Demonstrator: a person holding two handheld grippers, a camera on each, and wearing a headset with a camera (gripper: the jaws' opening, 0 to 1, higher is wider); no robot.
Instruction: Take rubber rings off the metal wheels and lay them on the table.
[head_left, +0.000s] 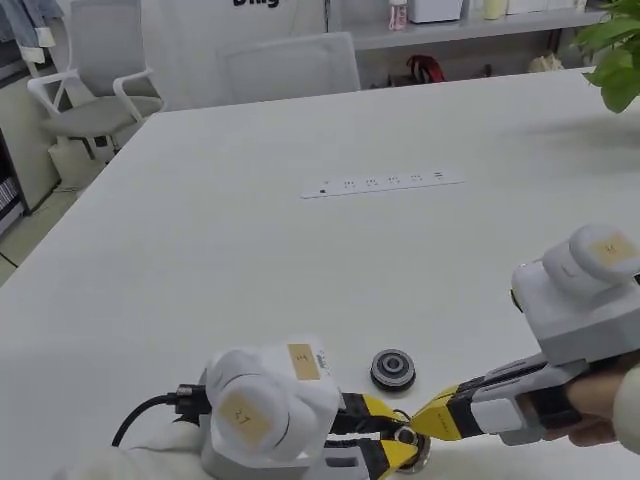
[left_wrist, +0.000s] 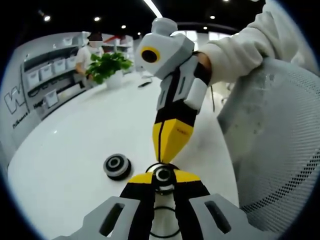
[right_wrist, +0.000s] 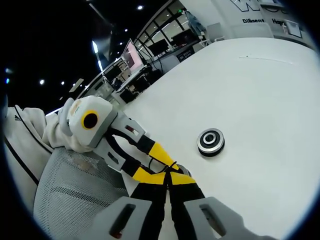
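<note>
Low over the table's near edge, my left gripper (head_left: 398, 442) is shut on a small metal wheel (left_wrist: 163, 174). My right gripper (head_left: 420, 424) comes in from the right, its yellow tips touching that wheel's rim. In the left gripper view the right gripper (left_wrist: 164, 159) is shut on a thin black rubber ring (left_wrist: 158, 165) at the wheel's edge. The right gripper view shows my right gripper (right_wrist: 169, 179) pinched on that black ring (right_wrist: 165, 168). A second metal wheel (head_left: 392, 368), still wearing its black ring, lies flat on the white table (head_left: 250, 250) just beyond the grippers.
A white power strip (head_left: 380, 183) lies across the table's middle. Grey chairs (head_left: 100, 80) stand at the far edge and a leafy plant (head_left: 615, 60) at the far right. A mesh chair back (left_wrist: 280, 150) is close behind me. A person (left_wrist: 90, 50) stands far off.
</note>
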